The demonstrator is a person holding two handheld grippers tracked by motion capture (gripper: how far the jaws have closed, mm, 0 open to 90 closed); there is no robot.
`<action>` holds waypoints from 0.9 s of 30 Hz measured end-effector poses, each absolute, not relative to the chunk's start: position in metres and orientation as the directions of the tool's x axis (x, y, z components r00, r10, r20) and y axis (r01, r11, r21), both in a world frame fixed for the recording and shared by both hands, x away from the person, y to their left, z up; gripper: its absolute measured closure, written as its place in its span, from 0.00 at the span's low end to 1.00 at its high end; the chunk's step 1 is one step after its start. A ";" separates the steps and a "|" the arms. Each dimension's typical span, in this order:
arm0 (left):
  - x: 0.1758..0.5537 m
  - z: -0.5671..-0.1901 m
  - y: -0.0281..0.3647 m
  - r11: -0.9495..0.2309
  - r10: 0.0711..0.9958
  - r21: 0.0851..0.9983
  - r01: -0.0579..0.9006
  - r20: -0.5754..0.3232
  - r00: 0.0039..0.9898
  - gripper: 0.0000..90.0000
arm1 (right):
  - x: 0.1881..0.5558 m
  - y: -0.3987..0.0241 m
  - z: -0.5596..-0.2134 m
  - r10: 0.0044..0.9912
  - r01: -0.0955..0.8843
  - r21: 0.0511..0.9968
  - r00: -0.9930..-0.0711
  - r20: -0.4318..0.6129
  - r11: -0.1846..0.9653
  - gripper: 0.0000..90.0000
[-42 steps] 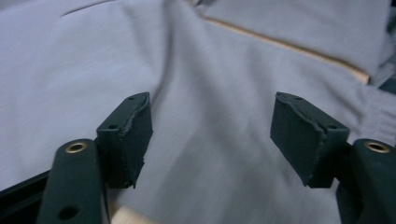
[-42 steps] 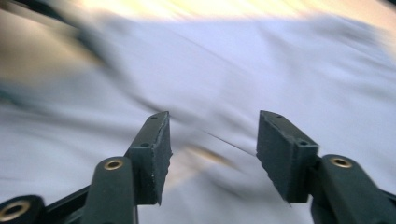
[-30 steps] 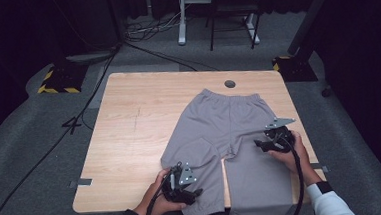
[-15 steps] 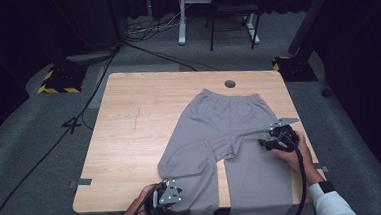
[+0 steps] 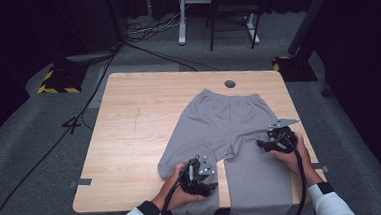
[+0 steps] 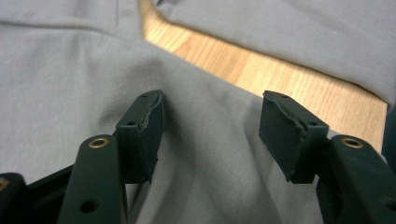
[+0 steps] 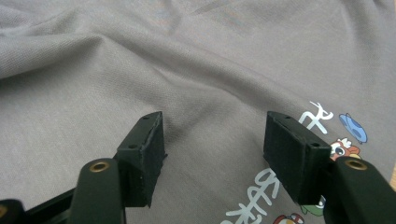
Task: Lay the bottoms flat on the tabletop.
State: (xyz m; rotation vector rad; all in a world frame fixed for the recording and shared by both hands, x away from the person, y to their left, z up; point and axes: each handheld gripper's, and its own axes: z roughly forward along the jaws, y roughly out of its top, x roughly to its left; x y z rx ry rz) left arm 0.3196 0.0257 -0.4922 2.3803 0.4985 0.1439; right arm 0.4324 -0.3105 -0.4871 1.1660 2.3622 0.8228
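**Pinch the hem before lifting**

Grey shorts (image 5: 230,135) lie flat towards the table's (image 5: 129,121) right edge, legs reaching its near edge. Left gripper (image 6: 210,130) has just been closing, fabric between unclamped jaws; right gripper (image 7: 212,149) gapes over cloth — press lower, gather a fold, then squeeze.

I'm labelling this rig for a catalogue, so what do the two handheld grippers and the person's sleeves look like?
Both the left gripper and right gripper are black, each with a grey three-cornered plate on top and a black cable trailing back. Each has two square black jaws with brass-coloured rivets on their arms. The person wears white sleeves with dark cuffs.
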 end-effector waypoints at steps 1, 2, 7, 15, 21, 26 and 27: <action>0.316 -0.491 0.027 -0.696 0.366 0.650 0.303 -0.041 0.930 0.49 | 0.433 -0.311 -0.487 0.809 0.587 0.651 -0.583 -0.074 0.482 0.40; 0.311 -0.491 0.028 -0.708 0.341 0.645 0.287 -0.043 0.939 0.49 | 0.433 -0.312 -0.488 0.813 0.590 0.652 -0.578 -0.070 0.476 0.39; 0.286 -0.490 0.037 -0.725 0.246 0.640 0.254 -0.104 0.964 0.51 | 0.436 -0.315 -0.489 0.827 0.601 0.659 -0.560 -0.057 0.452 0.37; 0.255 -0.485 0.048 -0.765 0.067 0.622 0.164 -0.176 0.982 0.52 | 0.437 -0.311 -0.489 0.832 0.592 0.664 -0.548 -0.084 0.458 0.38; 0.269 -0.466 0.054 -0.673 0.257 0.704 0.227 -0.065 0.964 0.39 | 0.438 -0.311 -0.489 0.832 0.593 0.663 -0.549 -0.083 0.457 0.38; 0.316 -0.470 0.048 -0.604 0.426 0.728 0.324 -0.048 0.903 0.38 | 0.438 -0.310 -0.489 0.832 0.591 0.662 -0.548 -0.089 0.460 0.38; 0.322 -0.473 0.044 -0.612 0.428 0.720 0.326 -0.045 0.903 0.38 | 0.437 -0.310 -0.489 0.831 0.590 0.663 -0.548 -0.089 0.460 0.38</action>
